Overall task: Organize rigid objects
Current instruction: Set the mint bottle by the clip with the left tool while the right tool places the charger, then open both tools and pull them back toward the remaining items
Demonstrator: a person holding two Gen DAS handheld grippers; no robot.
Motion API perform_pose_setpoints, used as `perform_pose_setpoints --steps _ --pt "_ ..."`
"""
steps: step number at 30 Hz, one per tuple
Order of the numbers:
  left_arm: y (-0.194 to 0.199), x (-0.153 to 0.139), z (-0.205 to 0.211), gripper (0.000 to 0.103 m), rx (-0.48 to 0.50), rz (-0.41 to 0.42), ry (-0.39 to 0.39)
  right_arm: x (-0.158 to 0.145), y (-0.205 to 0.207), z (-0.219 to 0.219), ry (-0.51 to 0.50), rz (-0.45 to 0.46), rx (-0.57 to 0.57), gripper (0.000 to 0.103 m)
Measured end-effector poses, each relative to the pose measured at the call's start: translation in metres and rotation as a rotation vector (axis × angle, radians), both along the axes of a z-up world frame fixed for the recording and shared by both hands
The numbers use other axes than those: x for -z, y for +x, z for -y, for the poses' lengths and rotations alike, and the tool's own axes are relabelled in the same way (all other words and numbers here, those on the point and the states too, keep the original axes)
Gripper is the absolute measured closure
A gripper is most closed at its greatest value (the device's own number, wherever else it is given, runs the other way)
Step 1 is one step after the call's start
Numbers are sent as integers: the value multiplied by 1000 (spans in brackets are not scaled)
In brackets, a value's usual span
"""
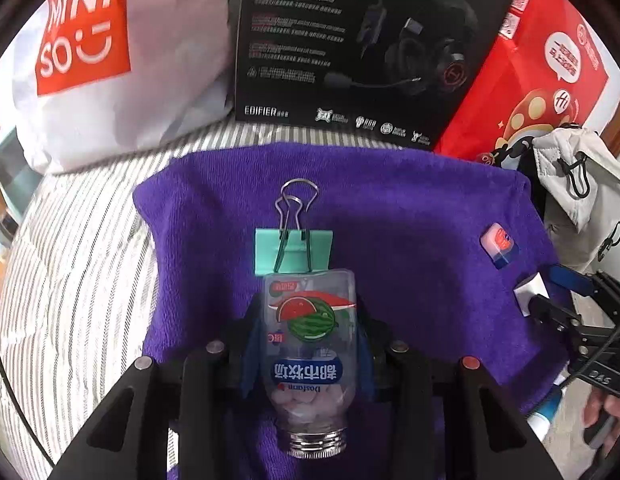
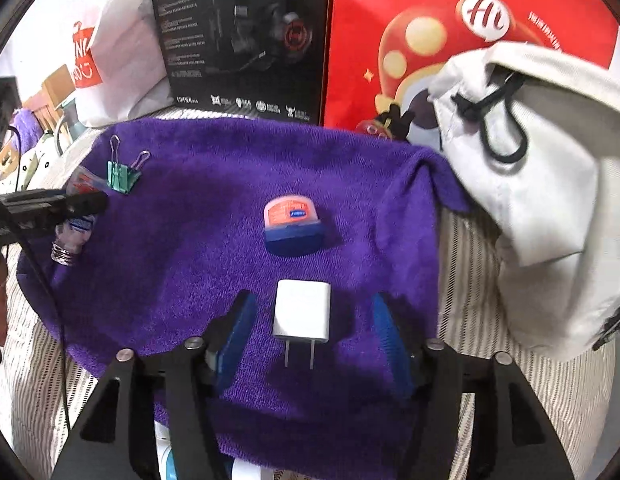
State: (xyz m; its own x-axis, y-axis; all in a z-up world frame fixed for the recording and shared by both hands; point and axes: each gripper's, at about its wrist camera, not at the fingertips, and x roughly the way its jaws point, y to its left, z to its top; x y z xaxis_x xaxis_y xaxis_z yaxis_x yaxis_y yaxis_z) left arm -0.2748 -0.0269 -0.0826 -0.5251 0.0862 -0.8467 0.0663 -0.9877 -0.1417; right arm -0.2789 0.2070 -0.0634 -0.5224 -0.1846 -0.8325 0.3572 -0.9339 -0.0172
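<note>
A purple towel (image 1: 410,216) lies on the striped bed. My left gripper (image 1: 307,336) is shut on a clear candy bottle (image 1: 310,344) with a watermelon label, its metal cap toward the camera. A green binder clip (image 1: 293,250) lies just beyond the bottle. My right gripper (image 2: 312,332) is open around a white plug charger (image 2: 302,311), its fingers apart from it on both sides. A small blue and orange tin (image 2: 291,224) lies beyond the charger. In the right wrist view the bottle (image 2: 75,220) and clip (image 2: 121,174) show at the far left.
A white Miniso bag (image 1: 121,64), a black headset box (image 1: 362,44) and a red bag (image 1: 550,80) stand behind the towel. A white drawstring pouch (image 2: 542,184) lies at the towel's right edge. Striped bedding (image 1: 77,272) surrounds the towel.
</note>
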Motion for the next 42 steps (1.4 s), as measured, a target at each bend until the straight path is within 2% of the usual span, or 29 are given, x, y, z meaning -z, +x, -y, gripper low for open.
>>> perform_pose_setpoints --steps 4,13,20,24,30,34,40,42 --pt "0 0 -1 65 2 7 -11 -7 4 0 9 -11 -4 38" --pt "9 2 -11 65 16 14 -90 -22 22 7 24 -41 -37 33" --pt "18 1 -10 65 4 27 -83 -27 29 4 21 -44 -35 32" --pt "26 0 -14 61 2 33 -87 -27 35 2 21 -38 -32 32" --pt "35 -5 -18 49 4 24 -72 -27 45 -2 15 -30 -28 32" --pt "41 -12 -21 46 2 10 -72 -26 52 -4 25 -26 -31 32" --pt "52 -27 -22 36 4 -27 -64 -31 64 -5 25 -31 -29 32" --pt "58 -33 -21 35 8 -39 -59 -33 68 -6 21 -35 -21 32"
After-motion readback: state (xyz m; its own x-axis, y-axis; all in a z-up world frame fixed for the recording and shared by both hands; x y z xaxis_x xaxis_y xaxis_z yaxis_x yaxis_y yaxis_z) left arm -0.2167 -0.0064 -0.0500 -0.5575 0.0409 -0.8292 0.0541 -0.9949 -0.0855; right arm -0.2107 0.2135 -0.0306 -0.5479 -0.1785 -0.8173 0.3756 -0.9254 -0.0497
